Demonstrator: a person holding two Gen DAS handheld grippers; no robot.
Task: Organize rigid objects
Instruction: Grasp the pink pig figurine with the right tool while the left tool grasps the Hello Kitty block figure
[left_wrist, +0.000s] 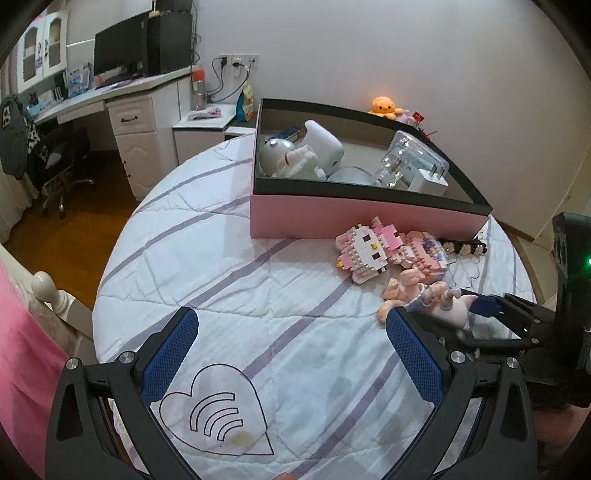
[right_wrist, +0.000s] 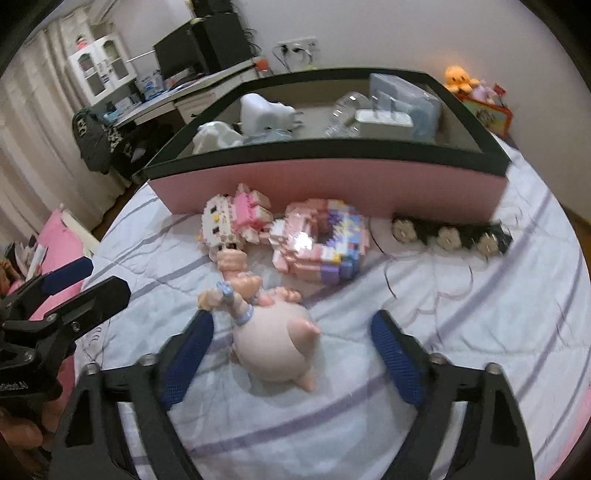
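The right gripper (right_wrist: 291, 354), wide open, frames the pale pink plastic doll figure (right_wrist: 275, 350) lying near the pink box (right_wrist: 332, 184), probably to grasp it. The left gripper (left_wrist: 291, 354) is open, holding nothing.

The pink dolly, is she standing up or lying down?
Lying down. The pink doll is flat on the bedspread, between the open right gripper fingers.

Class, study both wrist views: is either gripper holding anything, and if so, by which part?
Nothing is held. The right gripper is open around the pink figurine, not clamping it. The left gripper is open over bare quilt.
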